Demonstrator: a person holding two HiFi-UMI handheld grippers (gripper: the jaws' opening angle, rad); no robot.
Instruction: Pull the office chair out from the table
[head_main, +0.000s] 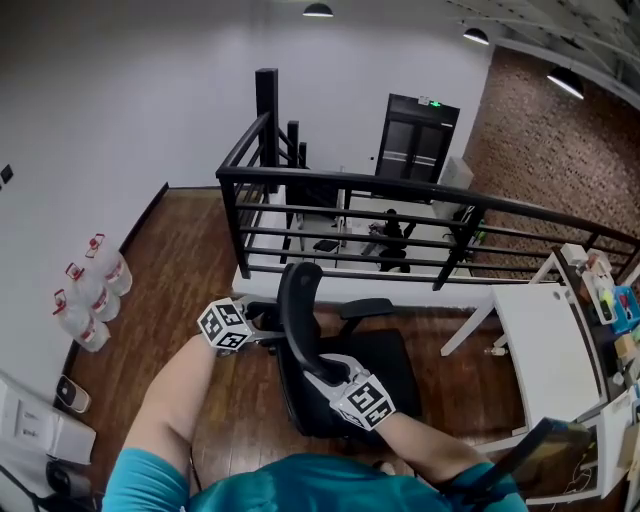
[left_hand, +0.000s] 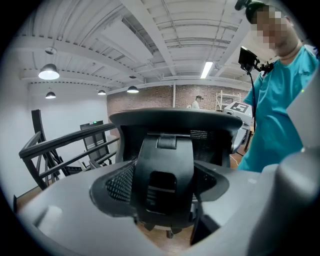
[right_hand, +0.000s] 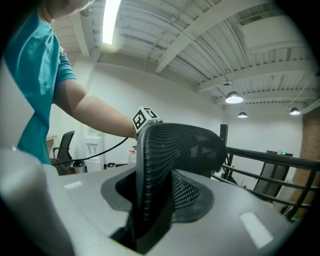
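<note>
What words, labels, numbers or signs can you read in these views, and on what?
No text is legible.
Green sign above the dark door: too small to read.
Red labels on the water jugs: too small to read.
Marker cubes: square patterns only, no letters.

The chair is black, its back fine mesh. The grey left gripper and right gripper bear black-and-white squares. Floor dark brown wood, table white, railing black, shirt teal, wall reddish brick.
</note>
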